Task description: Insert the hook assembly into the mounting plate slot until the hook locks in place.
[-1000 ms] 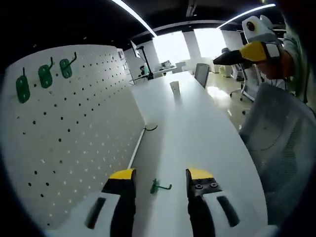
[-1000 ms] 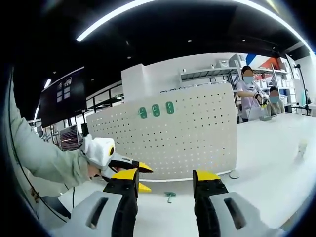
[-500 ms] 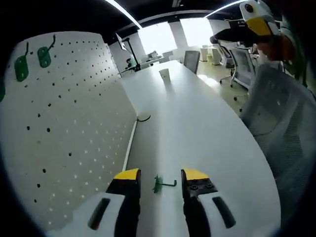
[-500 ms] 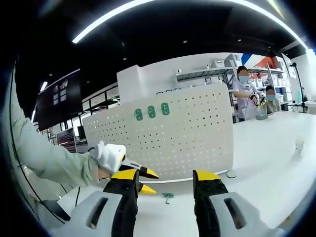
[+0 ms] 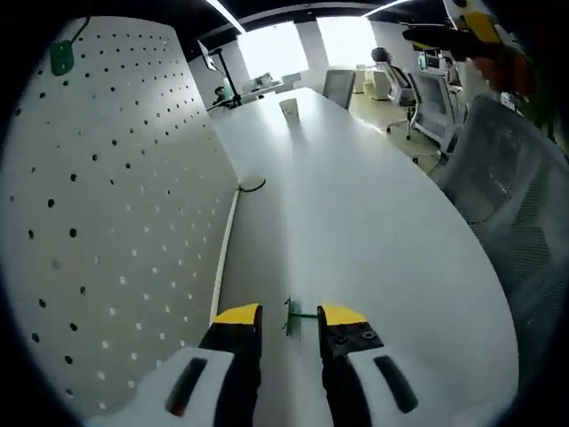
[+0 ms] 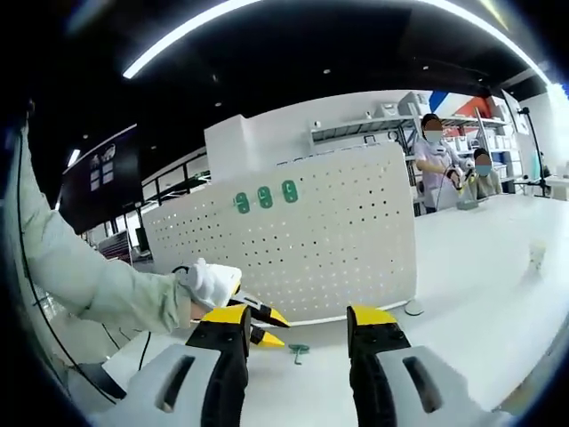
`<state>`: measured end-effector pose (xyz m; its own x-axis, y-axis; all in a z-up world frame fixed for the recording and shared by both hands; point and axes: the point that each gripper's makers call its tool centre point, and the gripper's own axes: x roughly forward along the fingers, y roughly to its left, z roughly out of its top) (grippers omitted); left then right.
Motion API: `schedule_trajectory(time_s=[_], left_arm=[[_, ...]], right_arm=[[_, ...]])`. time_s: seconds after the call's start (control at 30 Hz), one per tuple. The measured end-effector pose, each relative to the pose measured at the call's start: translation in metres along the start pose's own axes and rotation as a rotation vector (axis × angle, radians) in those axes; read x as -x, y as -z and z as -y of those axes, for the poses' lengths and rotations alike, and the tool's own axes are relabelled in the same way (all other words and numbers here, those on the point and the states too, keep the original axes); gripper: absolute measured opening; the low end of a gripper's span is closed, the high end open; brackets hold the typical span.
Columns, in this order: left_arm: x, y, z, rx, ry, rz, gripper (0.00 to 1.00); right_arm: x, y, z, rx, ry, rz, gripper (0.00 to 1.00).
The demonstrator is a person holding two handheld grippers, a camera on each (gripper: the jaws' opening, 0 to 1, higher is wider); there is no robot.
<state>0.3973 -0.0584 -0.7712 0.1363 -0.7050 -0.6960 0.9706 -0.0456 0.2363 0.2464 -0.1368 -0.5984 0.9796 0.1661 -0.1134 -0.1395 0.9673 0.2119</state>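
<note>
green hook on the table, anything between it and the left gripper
Nothing visible. The green hook lies on the bare white table, just ahead of the left gripper, whose open jaws flank it. The pegboard stands to the side, apart.

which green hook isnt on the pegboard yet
The loose green hook lying on the white table, between the left gripper jaws. The other three green hooks hang in a row on the pegboard.

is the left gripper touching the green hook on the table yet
Cannot tell. In the left gripper view the green hook lies between the left gripper fingers, with bare table toward one finger, but its other end meets the opposite fingertip's edge.
</note>
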Motion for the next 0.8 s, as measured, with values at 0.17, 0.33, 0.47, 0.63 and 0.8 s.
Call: schedule_trajectory(time_s=[0.17,0.33,0.47,0.63,0.8], left_arm=[[-0.007,0.005,0.002,0.010,0.015,-0.009,0.26],[-0.016,0.012,0.005,0.010,0.023,-0.032,0.24],[-0.023,0.019,0.003,0.013,0.031,-0.048,0.21],[-0.029,0.031,-0.003,0.034,0.039,-0.073,0.21],[-0.030,0.031,-0.004,0.041,0.046,-0.067,0.21]], right_arm=[[-0.001,0.002,0.003,-0.005,0.007,-0.003,0.41],[-0.003,0.003,0.003,-0.007,0.010,-0.009,0.41],[-0.004,0.007,0.004,-0.011,0.012,-0.019,0.41],[-0.007,0.011,0.003,-0.014,0.010,-0.030,0.40],[-0.010,0.012,0.004,-0.017,0.011,-0.035,0.40]])
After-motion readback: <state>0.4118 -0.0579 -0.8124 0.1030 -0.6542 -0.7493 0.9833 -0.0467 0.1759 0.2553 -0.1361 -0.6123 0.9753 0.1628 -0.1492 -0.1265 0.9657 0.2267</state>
